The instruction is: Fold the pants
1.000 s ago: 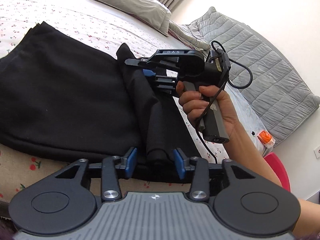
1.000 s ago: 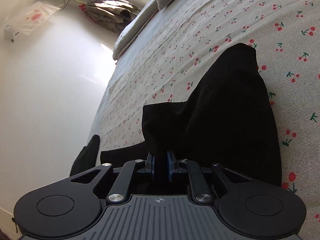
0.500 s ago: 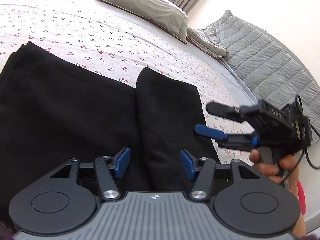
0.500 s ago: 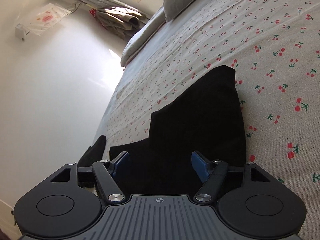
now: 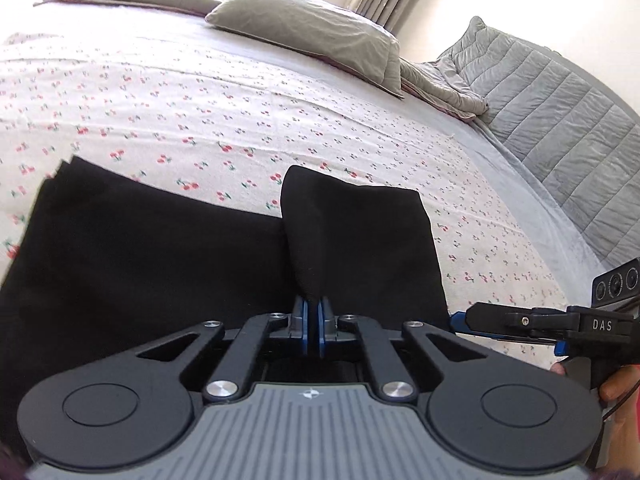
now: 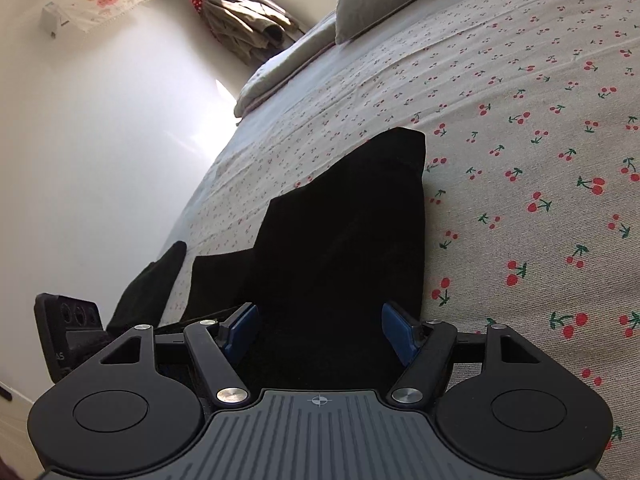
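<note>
Black pants [image 5: 152, 256] lie on the cherry-print bed sheet [image 5: 200, 120], with a folded part [image 5: 360, 240] on the right. My left gripper [image 5: 312, 320] is shut on the near edge of that folded part, and a ridge of cloth rises from its pads. My right gripper [image 6: 320, 332] is open with its blue pads [image 6: 400, 332] on either side of the pants [image 6: 344, 240], low over the cloth. The right gripper also shows at the right edge of the left wrist view [image 5: 560, 320], just off the pants' right edge.
A grey pillow [image 5: 312, 32] lies at the head of the bed. A grey quilted cover [image 5: 560, 120] runs along the right side. A white wall [image 6: 100, 140] stands past the bed's far edge. Another dark cloth [image 6: 152, 280] lies near that edge.
My left gripper went from open to shut on the pants' folded part. My right gripper let go of the cloth, opened, and drew back toward the pants' right edge.
</note>
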